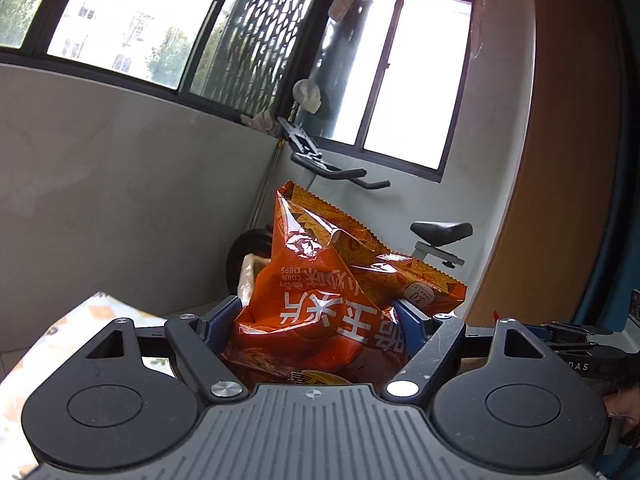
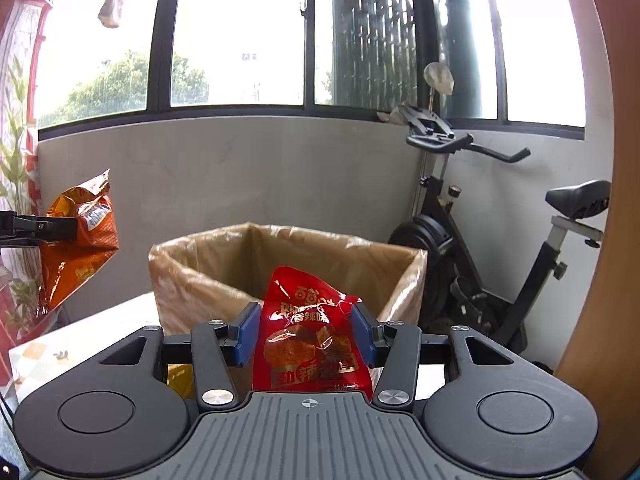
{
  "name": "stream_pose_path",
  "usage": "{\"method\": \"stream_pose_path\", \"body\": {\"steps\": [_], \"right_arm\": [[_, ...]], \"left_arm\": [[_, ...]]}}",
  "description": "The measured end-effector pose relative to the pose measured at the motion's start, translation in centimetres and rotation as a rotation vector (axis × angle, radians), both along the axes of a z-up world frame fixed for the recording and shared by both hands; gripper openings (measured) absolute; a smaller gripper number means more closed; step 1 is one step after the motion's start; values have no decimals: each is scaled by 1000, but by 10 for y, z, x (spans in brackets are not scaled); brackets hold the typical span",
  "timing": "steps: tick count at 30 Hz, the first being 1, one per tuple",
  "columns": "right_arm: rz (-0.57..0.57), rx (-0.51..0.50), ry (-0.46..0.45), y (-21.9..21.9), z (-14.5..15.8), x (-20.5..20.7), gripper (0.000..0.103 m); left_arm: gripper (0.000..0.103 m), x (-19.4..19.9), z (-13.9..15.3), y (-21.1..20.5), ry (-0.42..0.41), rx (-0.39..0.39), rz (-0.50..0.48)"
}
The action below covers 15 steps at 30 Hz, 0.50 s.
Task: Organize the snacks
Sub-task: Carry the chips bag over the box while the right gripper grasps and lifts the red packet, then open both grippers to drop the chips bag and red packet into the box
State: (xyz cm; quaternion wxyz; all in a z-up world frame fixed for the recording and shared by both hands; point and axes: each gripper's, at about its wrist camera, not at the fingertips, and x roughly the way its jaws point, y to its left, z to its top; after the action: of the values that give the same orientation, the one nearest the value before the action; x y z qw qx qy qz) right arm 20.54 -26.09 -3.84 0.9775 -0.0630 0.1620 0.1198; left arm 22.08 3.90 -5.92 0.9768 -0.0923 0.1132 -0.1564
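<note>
Red snack pouch sits low centre of the right view, pinched between the right gripper pads, jaws fairly narrow. The orange corn chips bag fills the left gripper, jaws wide around it. Both are slick, crinkly foil, so either could slip, probably the puffy orange one. The open cardboard box behind looks plastic-lined, on a patterned table.
</note>
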Motion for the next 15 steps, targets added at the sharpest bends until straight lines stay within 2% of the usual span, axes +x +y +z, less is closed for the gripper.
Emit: {"method": "stream_pose_path", "body": {"steps": [3, 6, 11, 13, 15], "right_arm": [[-25, -18, -5, 7, 9, 29, 46], [-69, 13, 21, 10, 8, 58, 46], [-128, 64, 74, 14, -8, 97, 46], [-155, 74, 102, 15, -17, 108, 46], [-179, 69, 123, 17, -27, 115, 46]], "left_arm": [[82, 32, 19, -25, -9, 58, -16], [82, 73, 28, -47, 36, 87, -31], [82, 127, 22, -74, 106, 166, 9], [83, 139, 16, -82, 119, 201, 35], [84, 148, 9, -90, 123, 252, 15]]}}
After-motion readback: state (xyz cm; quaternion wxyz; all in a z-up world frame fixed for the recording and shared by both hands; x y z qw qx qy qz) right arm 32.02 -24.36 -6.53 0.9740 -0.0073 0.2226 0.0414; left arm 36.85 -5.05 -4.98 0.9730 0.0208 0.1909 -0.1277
